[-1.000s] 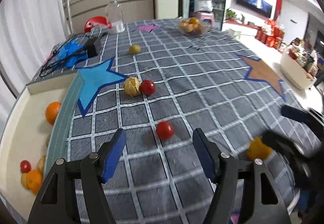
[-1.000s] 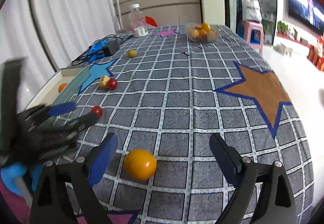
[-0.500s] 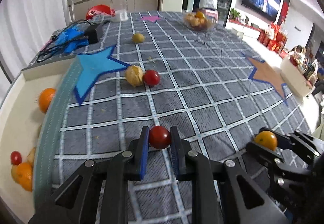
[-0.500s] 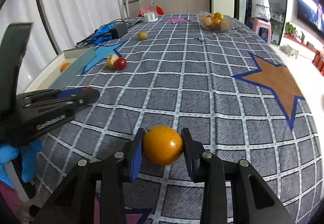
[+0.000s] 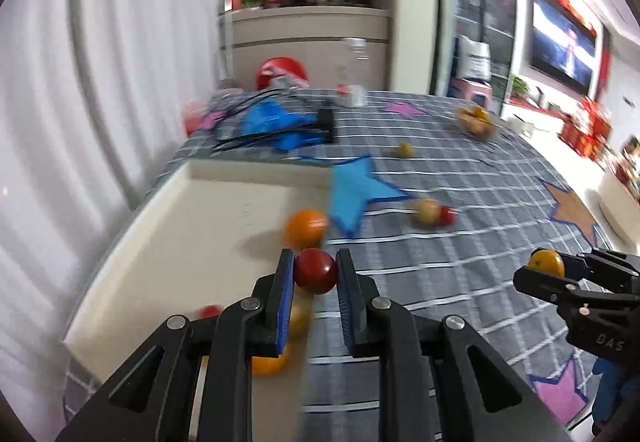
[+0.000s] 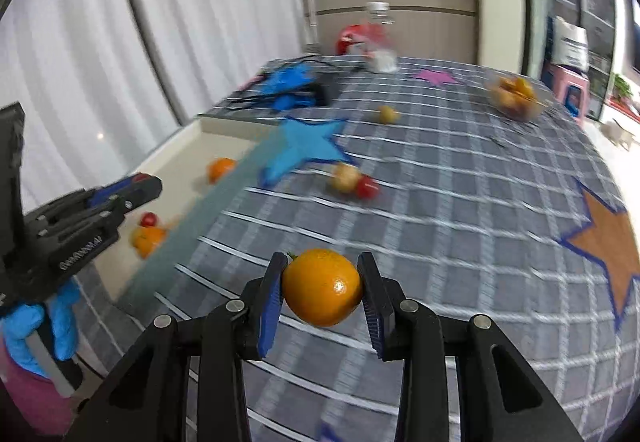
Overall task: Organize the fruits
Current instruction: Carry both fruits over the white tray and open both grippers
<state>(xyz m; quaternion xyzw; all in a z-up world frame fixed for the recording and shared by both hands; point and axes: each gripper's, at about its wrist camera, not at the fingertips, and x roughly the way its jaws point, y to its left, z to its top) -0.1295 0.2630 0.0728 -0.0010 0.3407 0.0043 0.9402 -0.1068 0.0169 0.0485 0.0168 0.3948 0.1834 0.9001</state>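
The sorting was partly done, by the look of it. The cream tray [image 5: 224,198] at the near left of the table already held an orange [image 5: 306,229] toward its right side, and a small tomato [image 6: 148,219] and another orange fruit [image 6: 147,239] at its near end; a blurred yellowish piece lay there too, too smeared to name. Left out on the checked tablecloth [image 6: 460,210] were a yellow fruit [image 6: 345,177] touching a red tomato [image 6: 367,187] just right of the blue star [image 6: 306,146], and one small yellow fruit [image 6: 389,114] farther back. A glass bowl [image 6: 514,98] of fruit stood at the far right.

The left gripper [image 5: 316,274] was closed on a red cherry tomato [image 5: 315,271], pinched between its blue pads above the tray's right edge. The right gripper [image 6: 322,288] was closed on an orange [image 6: 322,287], held clear above the cloth, right of the tray. Both pieces probably only needed releasing into the tray.
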